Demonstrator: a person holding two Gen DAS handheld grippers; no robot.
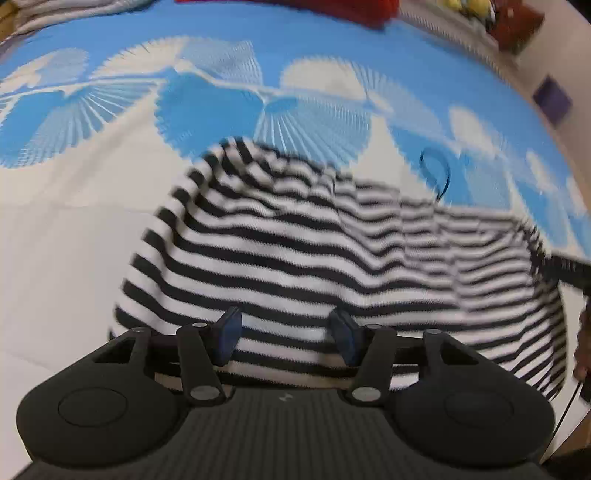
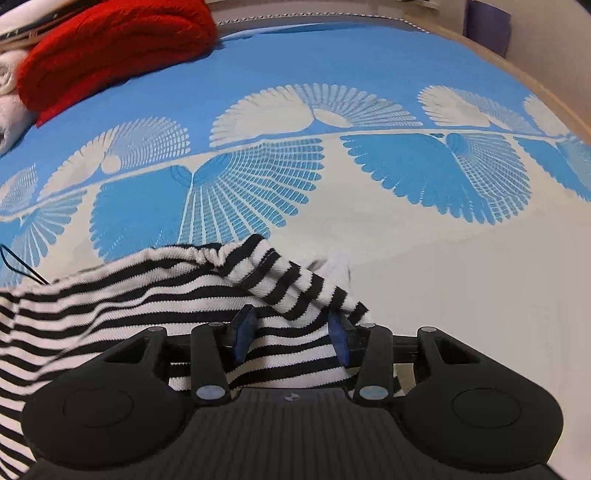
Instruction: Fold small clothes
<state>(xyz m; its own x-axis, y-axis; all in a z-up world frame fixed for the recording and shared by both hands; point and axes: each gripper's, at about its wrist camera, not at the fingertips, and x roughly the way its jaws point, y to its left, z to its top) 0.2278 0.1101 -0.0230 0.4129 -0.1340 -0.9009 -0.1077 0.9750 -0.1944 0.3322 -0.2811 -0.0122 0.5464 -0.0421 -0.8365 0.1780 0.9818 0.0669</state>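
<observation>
Striped garment [image 1: 314,251], black-and-white, lies rumpled on the blue-and-white patterned bedspread [image 1: 221,33], near its white lower part. Left hand-held gripper [image 1: 286,338]: jaws apart over the cloth, fabric between the blue pads [image 1: 229,332], can't tell if they press on it. Right hand-held gripper [image 2: 291,338]: jaws also apart, a striped sleeve [image 2: 295,284] draped across just ahead of the tips, grip unclear too. Thin black cord [image 1: 436,173] loops on the bedspread beyond the garment. Red knit [image 2: 110,48] folded at the far edge, well apart.
</observation>
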